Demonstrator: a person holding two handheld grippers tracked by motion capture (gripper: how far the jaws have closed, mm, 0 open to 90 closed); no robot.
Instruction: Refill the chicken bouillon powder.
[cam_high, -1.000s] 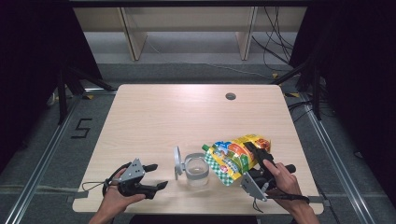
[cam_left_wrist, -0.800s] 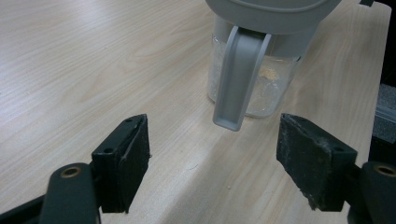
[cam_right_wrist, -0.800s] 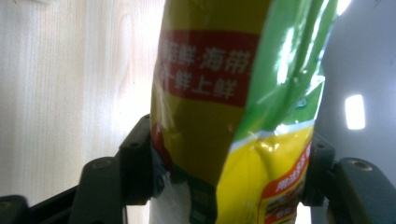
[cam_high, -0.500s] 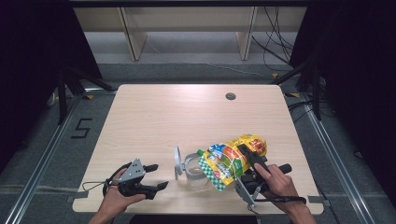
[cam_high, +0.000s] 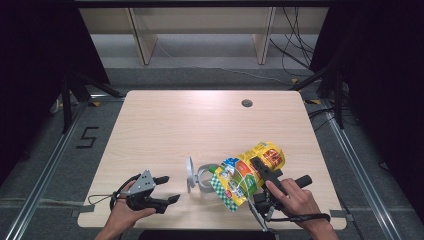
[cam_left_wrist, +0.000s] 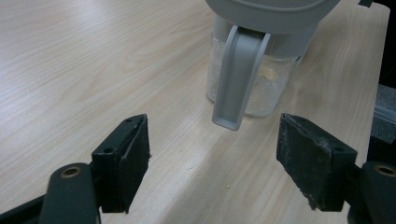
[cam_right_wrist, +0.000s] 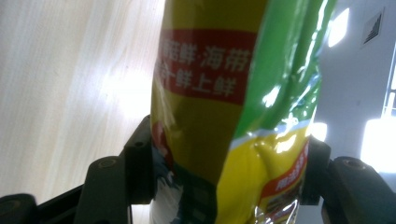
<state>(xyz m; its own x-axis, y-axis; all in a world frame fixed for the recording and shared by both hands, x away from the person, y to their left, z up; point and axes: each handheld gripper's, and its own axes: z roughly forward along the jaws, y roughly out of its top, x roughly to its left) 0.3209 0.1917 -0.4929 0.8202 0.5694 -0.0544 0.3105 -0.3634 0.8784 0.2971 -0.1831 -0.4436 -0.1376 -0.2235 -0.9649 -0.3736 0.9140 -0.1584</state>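
Observation:
A clear jar (cam_high: 204, 179) stands near the table's front edge, its grey lid (cam_high: 190, 172) flipped open to the left. My right gripper (cam_high: 257, 167) is shut on a yellow-green snack bag (cam_high: 247, 172), which is tilted with its lower end beside the jar's mouth. In the right gripper view the bag (cam_right_wrist: 219, 93) sits squeezed between both jaws of that gripper (cam_right_wrist: 229, 163). My left gripper (cam_high: 167, 189) rests open on the table left of the jar. In its own view the left gripper (cam_left_wrist: 212, 158) faces the jar (cam_left_wrist: 254, 88), which holds pale grains, and its grey handle (cam_left_wrist: 238, 79), with nothing between the jaws.
The light wooden table (cam_high: 165, 125) has a round cable hole (cam_high: 246, 103) at the back right. Beyond the far edge stand two shelf legs, and cables lie on the floor. A "5" mark (cam_high: 86, 137) is on the floor to the left.
The right hand has shifted the bag slightly left and toward the front, tipping its lower end down beside the jar. The left gripper has stayed still.

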